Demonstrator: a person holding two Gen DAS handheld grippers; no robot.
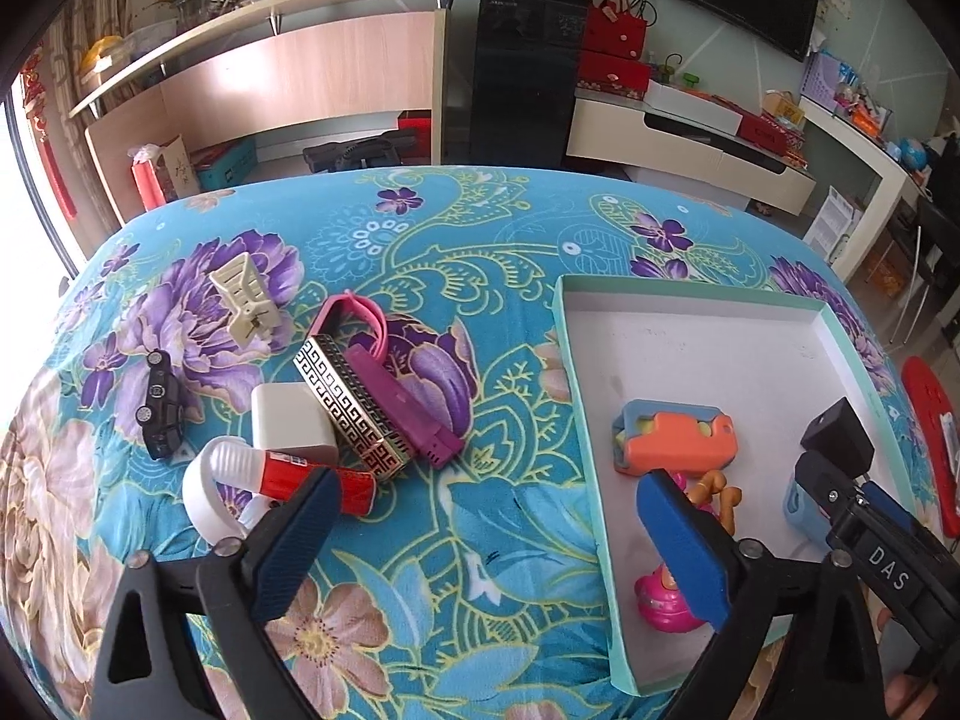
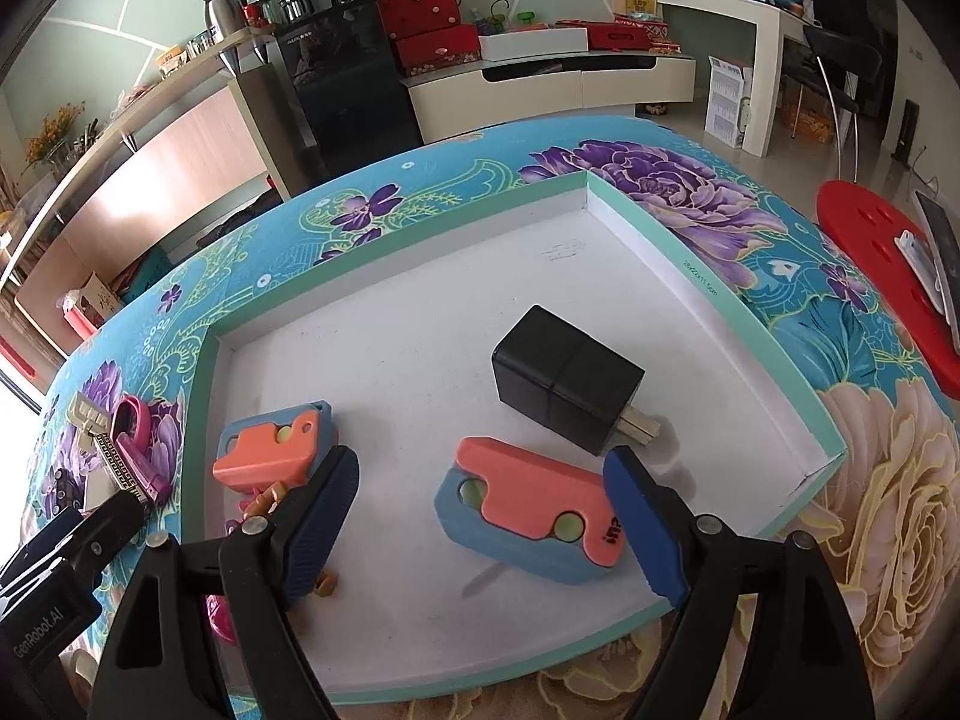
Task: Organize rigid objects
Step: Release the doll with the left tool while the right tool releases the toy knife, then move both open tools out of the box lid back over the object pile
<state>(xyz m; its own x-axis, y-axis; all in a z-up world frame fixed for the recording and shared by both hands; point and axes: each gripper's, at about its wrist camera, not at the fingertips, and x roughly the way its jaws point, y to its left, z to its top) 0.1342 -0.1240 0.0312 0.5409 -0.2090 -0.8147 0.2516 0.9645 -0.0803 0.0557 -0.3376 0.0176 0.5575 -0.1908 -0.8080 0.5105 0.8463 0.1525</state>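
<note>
A shallow teal-rimmed box [image 1: 576, 372] [image 2: 774, 348] lies on the flowered cloth. Inside it are a black charger block [image 2: 564, 384], two orange-and-blue toys [image 2: 528, 510] [image 2: 270, 450] and a pink toy [image 1: 660, 600]. My right gripper [image 2: 480, 480] stands open over the box, the nearer orange-and-blue toy lying between its fingers, clear of the left pad. My left gripper [image 1: 486, 516] is open wide above the cloth and the box's left rim, holding nothing. Left of it lie a red-and-white tube [image 1: 288, 471], a white block [image 1: 288, 420], a gold patterned bangle [image 1: 354, 408] and a purple strap [image 1: 390, 384].
A cream hair claw [image 1: 246, 300], a black toy car [image 1: 161, 408] and a white tape ring [image 1: 204, 492] also lie on the cloth at the left. A red stool [image 2: 882, 264] stands beyond the table's right edge. Shelves and cabinets line the far wall.
</note>
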